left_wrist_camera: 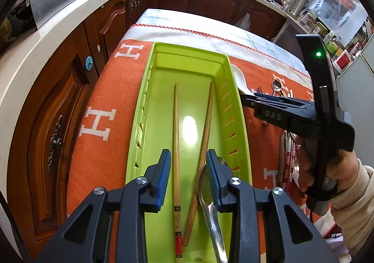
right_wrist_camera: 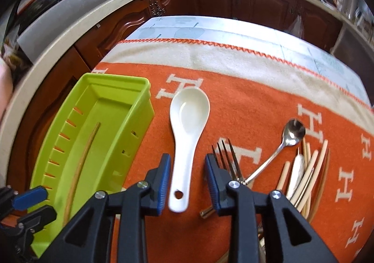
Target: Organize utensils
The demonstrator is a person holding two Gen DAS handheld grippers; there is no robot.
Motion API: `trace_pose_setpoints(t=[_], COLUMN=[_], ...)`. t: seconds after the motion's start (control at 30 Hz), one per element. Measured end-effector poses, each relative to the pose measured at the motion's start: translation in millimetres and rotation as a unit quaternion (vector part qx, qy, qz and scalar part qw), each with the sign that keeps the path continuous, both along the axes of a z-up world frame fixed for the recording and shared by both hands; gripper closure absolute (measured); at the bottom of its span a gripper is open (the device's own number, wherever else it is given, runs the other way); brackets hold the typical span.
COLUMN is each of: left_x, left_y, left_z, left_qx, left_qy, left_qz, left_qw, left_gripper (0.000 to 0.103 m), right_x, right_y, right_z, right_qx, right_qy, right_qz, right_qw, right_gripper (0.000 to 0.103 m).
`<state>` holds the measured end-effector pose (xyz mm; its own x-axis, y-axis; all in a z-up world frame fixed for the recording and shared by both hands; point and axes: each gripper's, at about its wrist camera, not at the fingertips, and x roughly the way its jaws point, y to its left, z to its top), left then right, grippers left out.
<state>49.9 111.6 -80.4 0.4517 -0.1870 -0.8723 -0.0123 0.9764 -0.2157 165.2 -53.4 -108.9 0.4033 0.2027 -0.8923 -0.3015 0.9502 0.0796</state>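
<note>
Blue-padded fingers of the left hand-held gripper (left_wrist_camera: 188,165) stand partly apart over the long lime-green plastic tray (left_wrist_camera: 233,108), gripping nothing. Between them runs a wooden chopstick with a red patterned end (left_wrist_camera: 176,146); a plain wooden chopstick (left_wrist_camera: 206,127) crosses toward the right finger, and a steel spoon (left_wrist_camera: 211,211) lies beneath that finger, its bowl partly hidden.

The right hand-held gripper (right_wrist_camera: 187,167) is also partly open, jaws clear on either side of the white ceramic soup spoon (right_wrist_camera: 187,118) lying on the orange blanket with white "H" letters (right_wrist_camera: 257,99) covering the desk. "DAS" is readable on its body in the left view. Beside it lie a steel fork (right_wrist_camera: 228,155), a small steel teaspoon (right_wrist_camera: 292,132) and pale chopsticks (right_wrist_camera: 311,169), their lower ends cut off.
</note>
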Motion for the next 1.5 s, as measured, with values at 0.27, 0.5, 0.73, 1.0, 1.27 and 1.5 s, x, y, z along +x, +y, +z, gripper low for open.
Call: trace_pose_setpoints(t=[0.27,0.5,0.73,1.0,1.27,1.5], left_x=[0.5,-0.1,-0.5,-2.7,-0.8,1.9], left_y=[1.4,4.5,12.8,12.2,11.7,9.5], left_z=[-1.3,0.1,2.7,2.8,2.9,2.8], left_qx=[-0.007,-0.008,-0.003,-0.002,-0.002,0.006], left_qy=[0.003,-0.002,-0.006,-0.003,-0.003,-0.006], left_qz=[0.003,0.005,0.024,0.025,0.026,0.027], left_qw=[1.0000,1.0000,0.9997,0.9997,0.9997,0.9996], left_gripper=[0.073,0.072,0.072,0.071,0.070,0.065], right_x=[0.9,-0.2,-23.1,-32.5,-27.0,-5.5], right_y=[14.3,-8.8,-21.2,-11.2,-11.4,8.5], right_z=[-3.2,5.0,40.2,29.9,43.8,40.2], right_qx=[-0.043,0.026,0.092,0.078,0.062,-0.052], right_qy=[-0.032,0.001,-0.005,0.027,-0.006,-0.093], right_qz=[0.013,-0.028,-0.046,-0.027,0.018,0.125], right_qw=[0.999,0.999,0.995,0.996,0.998,0.986], right_gripper=[0.086,0.087,0.103,0.103,0.098,0.067])
